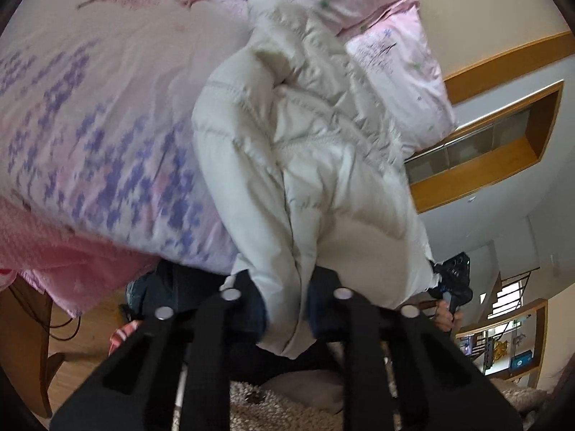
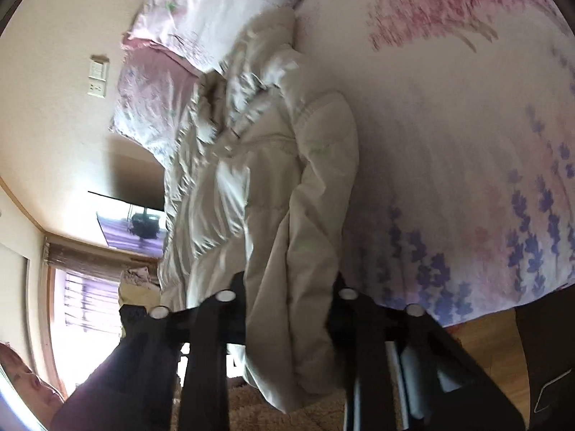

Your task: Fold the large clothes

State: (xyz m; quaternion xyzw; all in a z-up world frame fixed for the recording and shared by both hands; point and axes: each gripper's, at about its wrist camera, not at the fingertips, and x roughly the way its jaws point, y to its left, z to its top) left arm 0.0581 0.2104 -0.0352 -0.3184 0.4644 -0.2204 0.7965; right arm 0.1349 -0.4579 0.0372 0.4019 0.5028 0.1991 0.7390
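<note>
A white puffy jacket [image 1: 287, 151] is seen lying on a bed [image 1: 107, 107] covered by a quilt printed with purple and pink flowers. The jacket is stretched from the pillow [image 1: 399, 75] end down past the near edge of the bed, where its lower part is lifted off the quilt.

In the left wrist view, the left gripper [image 1: 287, 309] is pinched on the jacket's hem: a fold of white fabric is pressed between the two black fingers [image 1: 248, 298] and hangs a little below them. At the right of that view the right gripper [image 1: 453, 280] is seen gripping the other end of the hem, with a hand just below it.

In the right wrist view, the right gripper [image 2: 287, 309] is likewise clamped on the jacket [image 2: 273, 186], a thick bunch of fabric being held between its fingers [image 2: 341, 309] and drooping beneath them. The bed [image 2: 449, 125] fills the right of this view, and the pillow [image 2: 161, 82] lies beyond the jacket's collar. A wall switch [image 2: 97, 79] and a bright window [image 2: 86, 301] are seen at the left.

Both views are blurred. A beige fluffy rug [image 1: 273, 409] and wooden floor [image 1: 82, 341] are visible under the grippers.
</note>
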